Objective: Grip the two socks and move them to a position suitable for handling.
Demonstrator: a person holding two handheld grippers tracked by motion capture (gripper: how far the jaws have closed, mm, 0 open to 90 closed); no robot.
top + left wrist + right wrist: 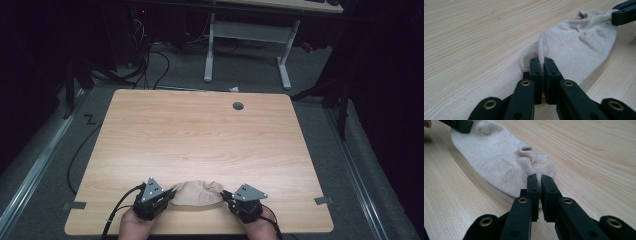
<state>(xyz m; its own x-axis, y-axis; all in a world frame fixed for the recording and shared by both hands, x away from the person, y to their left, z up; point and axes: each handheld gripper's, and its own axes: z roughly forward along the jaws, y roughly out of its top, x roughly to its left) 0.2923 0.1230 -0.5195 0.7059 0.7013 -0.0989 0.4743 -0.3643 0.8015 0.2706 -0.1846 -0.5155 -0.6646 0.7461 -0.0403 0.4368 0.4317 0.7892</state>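
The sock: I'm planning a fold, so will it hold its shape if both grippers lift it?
Probably not. The sock is thin knit, wrinkled between left gripper and right gripper, so it would likely sag. It looks light and unlikely to slip.

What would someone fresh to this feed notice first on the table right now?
A beige sock lies at the near edge of the wooden table, stretched between two black grippers. The left gripper is shut on one end of it and the right gripper is shut on the other end. Farther off, a small round hole marks the tabletop near its far edge.
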